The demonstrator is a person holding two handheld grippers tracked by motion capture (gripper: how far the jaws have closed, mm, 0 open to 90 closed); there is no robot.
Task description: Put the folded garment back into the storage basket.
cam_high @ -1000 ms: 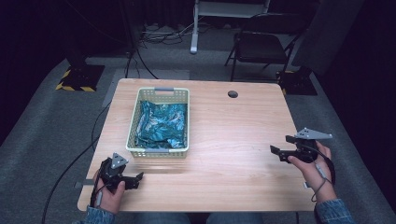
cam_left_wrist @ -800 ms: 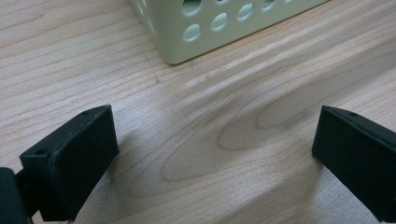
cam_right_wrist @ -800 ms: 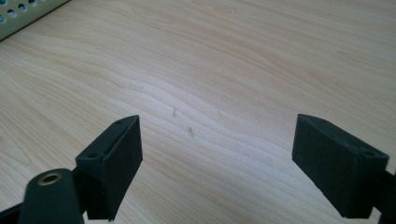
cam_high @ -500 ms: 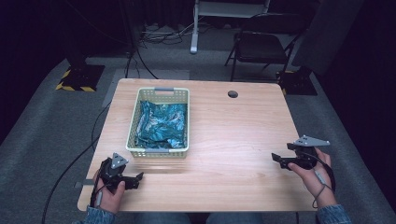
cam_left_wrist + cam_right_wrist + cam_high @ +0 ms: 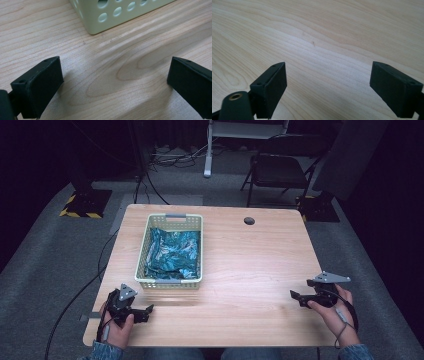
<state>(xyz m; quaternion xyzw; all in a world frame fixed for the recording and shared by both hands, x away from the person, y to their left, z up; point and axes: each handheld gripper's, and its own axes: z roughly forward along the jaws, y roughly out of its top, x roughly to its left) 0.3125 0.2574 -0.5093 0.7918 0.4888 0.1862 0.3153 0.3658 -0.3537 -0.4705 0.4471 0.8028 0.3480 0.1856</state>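
A pale green perforated basket (image 5: pixel 171 281) stands on the left half of the wooden table (image 5: pixel 250 265); a crumpled teal bag (image 5: pixel 172 252) lies inside it. My left gripper (image 5: pixel 146 312) rests at the table's near left corner, open, its jaws wide apart over bare wood (image 5: pixel 115 75), with a corner of the basket (image 5: pixel 105 17) just ahead. My right gripper (image 5: pixel 295 297) sits low at the near right edge, also open, nothing but wood grain (image 5: pixel 329 62) between its jaws.
A round cable hole (image 5: pixel 249 220) marks the table's far side. Beyond the table stand a dark folding chair (image 5: pixel 280 170) and a white frame leg (image 5: pixel 206 150). Cables run over the grey carpet (image 5: pixel 60 265) to the left.
My right gripper has come down toward the table top and drawn a little nearer the front edge. The left gripper and the basket have stayed where they were.
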